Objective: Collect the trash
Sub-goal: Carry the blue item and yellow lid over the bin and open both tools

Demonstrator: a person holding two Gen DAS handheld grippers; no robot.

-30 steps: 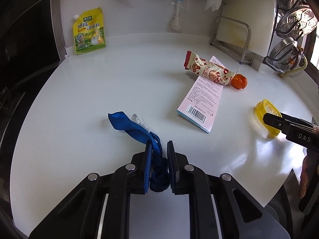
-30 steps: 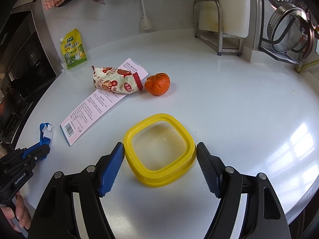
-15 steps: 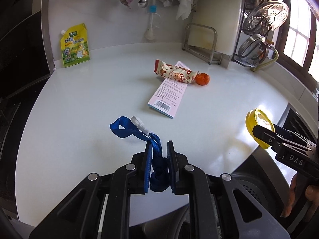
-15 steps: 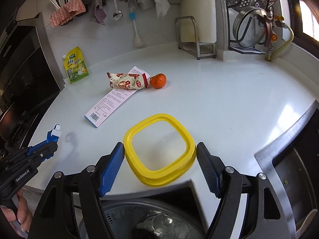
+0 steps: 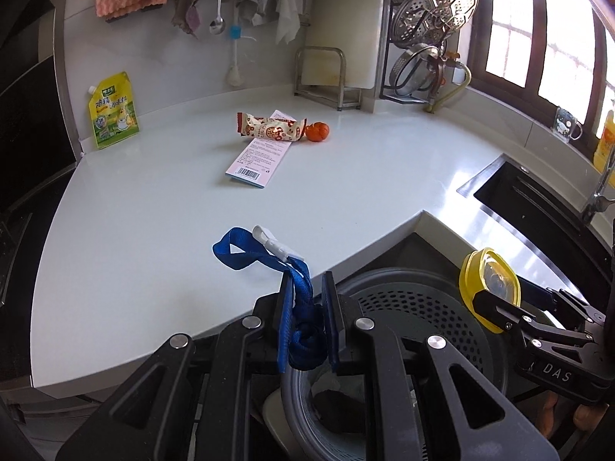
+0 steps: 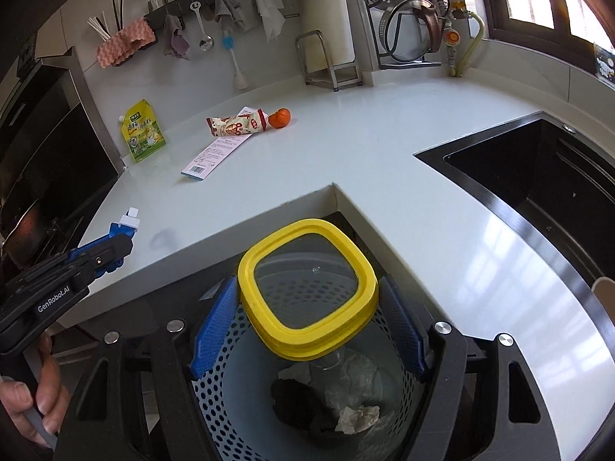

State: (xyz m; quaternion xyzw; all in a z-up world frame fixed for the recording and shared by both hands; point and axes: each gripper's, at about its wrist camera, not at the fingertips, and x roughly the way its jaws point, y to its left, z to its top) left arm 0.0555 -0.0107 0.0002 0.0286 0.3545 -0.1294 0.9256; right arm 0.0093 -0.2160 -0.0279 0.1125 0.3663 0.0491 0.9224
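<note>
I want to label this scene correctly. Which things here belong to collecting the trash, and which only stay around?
Belong to the job:
- blue strap in left gripper
- yellow lid in right gripper
- perforated bin
- snack wrapper
- paper slip

Just around:
- ladle
- steamer rack
- sink

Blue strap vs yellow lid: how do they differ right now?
The blue strap is limp fabric; the yellow lid is a rigid ring with a clear centre. The left gripper pinches the strap narrowly; the right gripper spans the lid widely. Both are held above the perforated bin.
</note>
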